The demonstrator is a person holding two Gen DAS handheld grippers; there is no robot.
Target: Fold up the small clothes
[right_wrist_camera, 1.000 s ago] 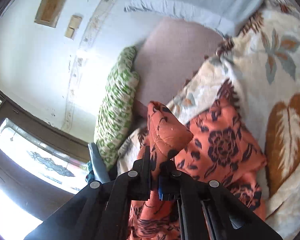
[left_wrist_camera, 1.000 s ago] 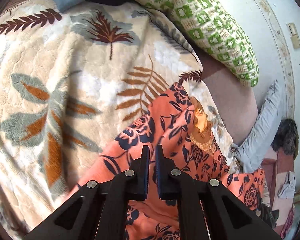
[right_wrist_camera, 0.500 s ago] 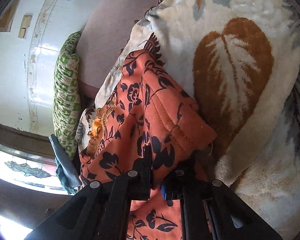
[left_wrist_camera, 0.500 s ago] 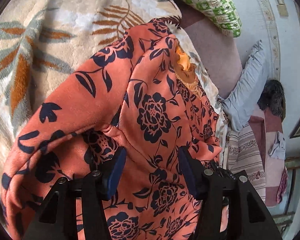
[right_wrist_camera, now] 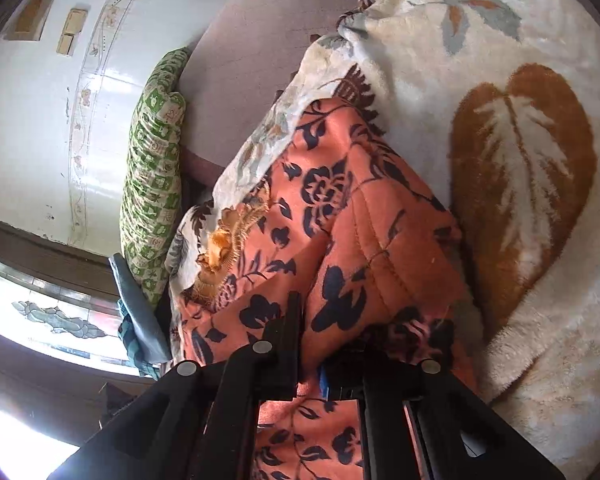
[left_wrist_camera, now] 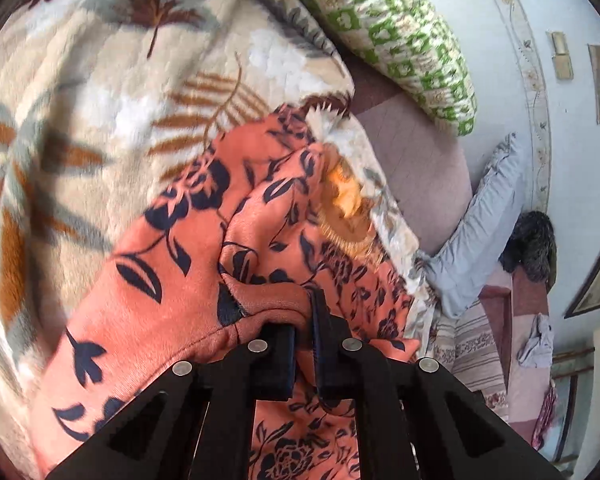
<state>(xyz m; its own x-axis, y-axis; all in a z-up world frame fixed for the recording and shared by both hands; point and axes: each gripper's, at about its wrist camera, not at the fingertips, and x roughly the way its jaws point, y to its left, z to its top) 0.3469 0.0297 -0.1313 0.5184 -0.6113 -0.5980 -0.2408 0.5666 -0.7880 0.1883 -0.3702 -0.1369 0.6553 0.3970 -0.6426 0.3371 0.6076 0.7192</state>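
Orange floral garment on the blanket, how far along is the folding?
Done: the orange floral garment is doubled over on the leaf-print blanket. In hand: the left gripper and the right gripper each pinch a fabric edge. Left: it looks bunched, so flattening and further folds remain.

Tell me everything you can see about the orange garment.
The garment is orange knit-looking fabric printed with dark navy flowers and leaves, with a yellow-gold motif near its far end. It lies crumpled and partly doubled over on the blanket. The left gripper and right gripper each pinch a fold.
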